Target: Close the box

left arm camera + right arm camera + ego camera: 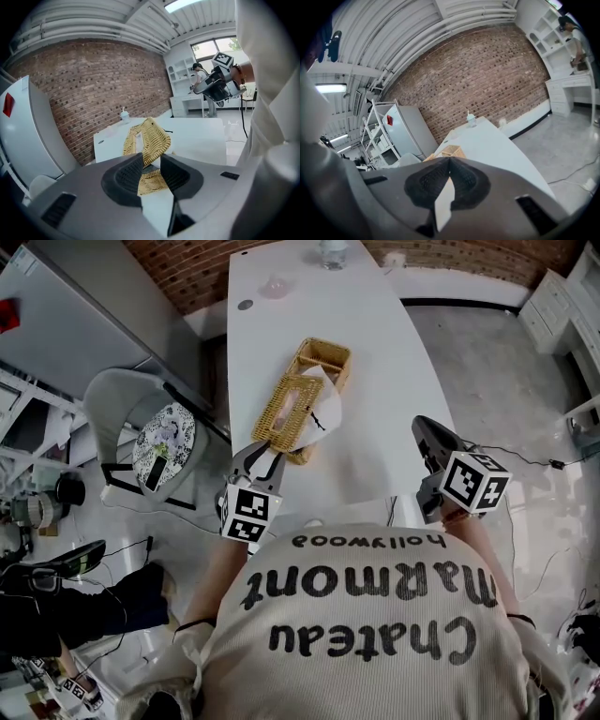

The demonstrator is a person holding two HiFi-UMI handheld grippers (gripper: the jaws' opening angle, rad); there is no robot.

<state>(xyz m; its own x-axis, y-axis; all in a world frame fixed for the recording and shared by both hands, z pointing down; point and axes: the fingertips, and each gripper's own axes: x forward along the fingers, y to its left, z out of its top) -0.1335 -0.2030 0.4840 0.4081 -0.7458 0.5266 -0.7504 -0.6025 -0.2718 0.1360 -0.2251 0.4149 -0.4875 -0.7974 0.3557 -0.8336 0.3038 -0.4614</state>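
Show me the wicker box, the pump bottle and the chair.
wicker box (286, 409), head view, on its woven lid.
pump bottle (124, 116), left gripper view, on its body.
chair (105, 399), head view, on its pale shell.

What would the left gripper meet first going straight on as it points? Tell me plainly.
The raised wicker lid of the box: it stands right at the left gripper's open jaws, its near edge seemingly already between them. Depth is unclear, but nothing else lies before it.
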